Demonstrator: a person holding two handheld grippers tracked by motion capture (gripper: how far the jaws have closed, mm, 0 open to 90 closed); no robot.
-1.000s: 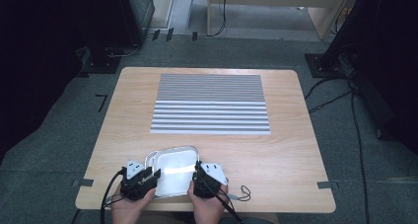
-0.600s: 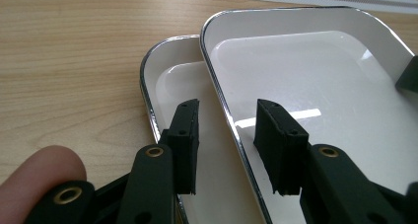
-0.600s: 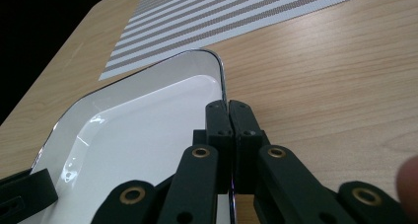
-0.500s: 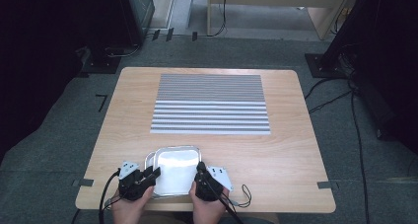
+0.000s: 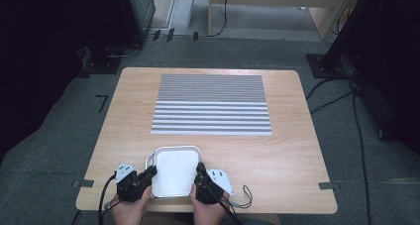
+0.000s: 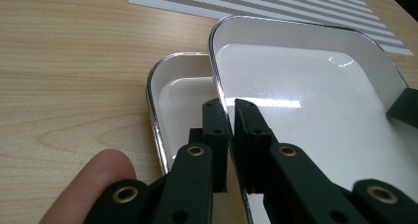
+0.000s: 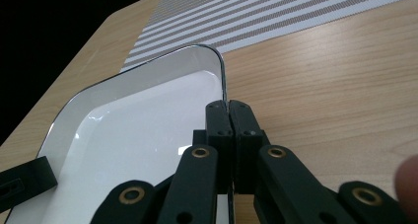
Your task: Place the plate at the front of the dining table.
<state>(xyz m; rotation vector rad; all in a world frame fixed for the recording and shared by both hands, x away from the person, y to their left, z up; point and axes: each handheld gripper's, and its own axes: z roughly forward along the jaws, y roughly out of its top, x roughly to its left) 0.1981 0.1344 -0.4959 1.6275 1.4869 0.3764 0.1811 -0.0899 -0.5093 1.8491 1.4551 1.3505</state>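
Left claw [image 6: 229,135] and right claw [image 7: 229,130] each pinch the upper tray [image 5: 173,171] rim — lifted off a 2nd tray [image 6: 182,100].

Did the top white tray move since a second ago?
Yes. The top white tray, pinched by the left gripper and right gripper, has slid toward the person's table edge, farther from the striped mat.

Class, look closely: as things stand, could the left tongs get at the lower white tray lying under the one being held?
Probably not: the left tongs are shut on the upper tray rim, and that tray covers most of the lower tray. Only its left edge lies open.
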